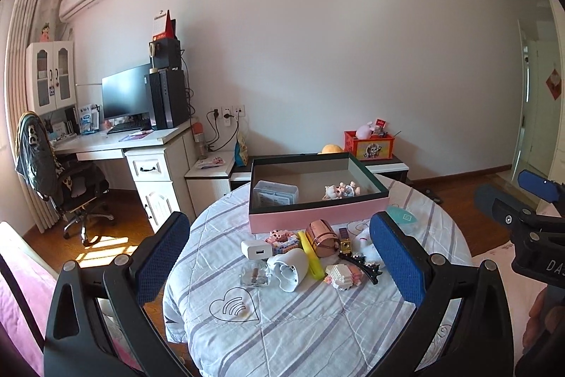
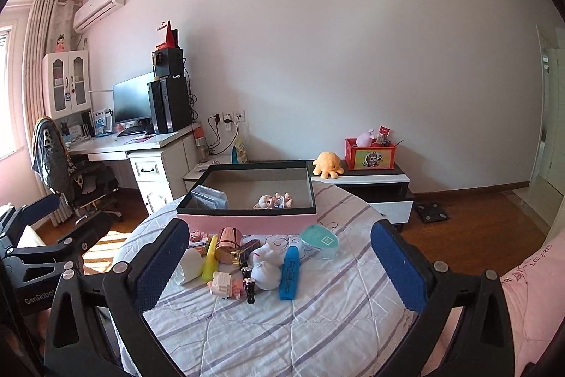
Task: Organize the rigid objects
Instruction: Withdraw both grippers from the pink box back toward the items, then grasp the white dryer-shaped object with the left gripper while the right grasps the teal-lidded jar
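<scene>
A pink box with a black rim [image 1: 310,219] [image 2: 247,223] stands on the round striped table [image 1: 300,324] [image 2: 282,334]; it holds a clear case [image 1: 276,193] and a small doll [image 1: 340,190] [image 2: 273,201]. In front lies a pile: white charger [image 1: 257,249], glass bottle [image 1: 255,274], white cup on its side [image 1: 290,269], yellow marker [image 1: 310,255] [image 2: 210,257], rose-gold cylinder [image 1: 322,237] [image 2: 227,242], block toy [image 1: 344,276], blue marker [image 2: 289,272], teal-lidded case [image 2: 319,241]. My left gripper [image 1: 282,257] and right gripper [image 2: 282,264] are both open and empty, above the table's near side.
A desk with monitor and computer [image 1: 141,115] and an office chair [image 1: 70,186] stand at the left. A low cabinet [image 2: 370,186] behind the table holds an orange plush [image 2: 327,164] and a red box [image 2: 370,153]. Wooden floor lies to the right; pink bedding [image 2: 529,299] at the near right.
</scene>
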Tool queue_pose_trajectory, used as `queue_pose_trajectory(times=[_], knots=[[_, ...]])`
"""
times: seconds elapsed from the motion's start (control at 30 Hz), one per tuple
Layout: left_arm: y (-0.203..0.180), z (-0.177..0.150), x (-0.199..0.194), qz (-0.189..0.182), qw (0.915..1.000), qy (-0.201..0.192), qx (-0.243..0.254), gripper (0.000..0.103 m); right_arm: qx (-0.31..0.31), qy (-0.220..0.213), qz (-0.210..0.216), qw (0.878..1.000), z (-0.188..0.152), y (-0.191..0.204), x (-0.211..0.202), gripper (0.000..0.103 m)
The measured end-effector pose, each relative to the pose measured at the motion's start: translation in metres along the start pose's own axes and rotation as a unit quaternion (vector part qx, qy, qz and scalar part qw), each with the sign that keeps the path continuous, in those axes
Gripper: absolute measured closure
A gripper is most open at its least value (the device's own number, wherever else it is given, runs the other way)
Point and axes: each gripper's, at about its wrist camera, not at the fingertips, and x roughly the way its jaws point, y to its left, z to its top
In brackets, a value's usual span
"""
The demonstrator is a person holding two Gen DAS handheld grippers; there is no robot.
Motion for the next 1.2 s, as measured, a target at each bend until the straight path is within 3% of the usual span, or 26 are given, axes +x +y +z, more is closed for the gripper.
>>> queue_pose_trajectory(times=[0.37,0.63,0.9,1.07,1.2], knots=[[0.008,-0.006,0.003,0.005,1.0,0.006,-0.001,0.0,0.004,-0.004,-0.013,1.0,-0.003,-0.009,-0.01,0.0],[0.036,-0.044,0.061,0.022,0.9955,0.091,-0.015,0.0,0.013,0.047,-0.031,0.998,-0.025,-0.028,0.027,0.0],[0.037,-0.086,0.135,0.002,0.981,0.192,-0.027,0.0,0.026,0.122,-0.039,0.991,-0.057,-0.048,0.085,0.0],[0.04,-0.093,0.163,0.005,0.9763,0.214,-0.033,0.0,0.033,0.152,-0.04,0.987,-0.07,-0.057,0.112,0.0],[0.027,-0.09,0.171,-0.019,0.9784,0.205,-0.013,0.0,0.041,0.166,-0.043,0.984,-0.075,-0.064,0.128,0.0]])
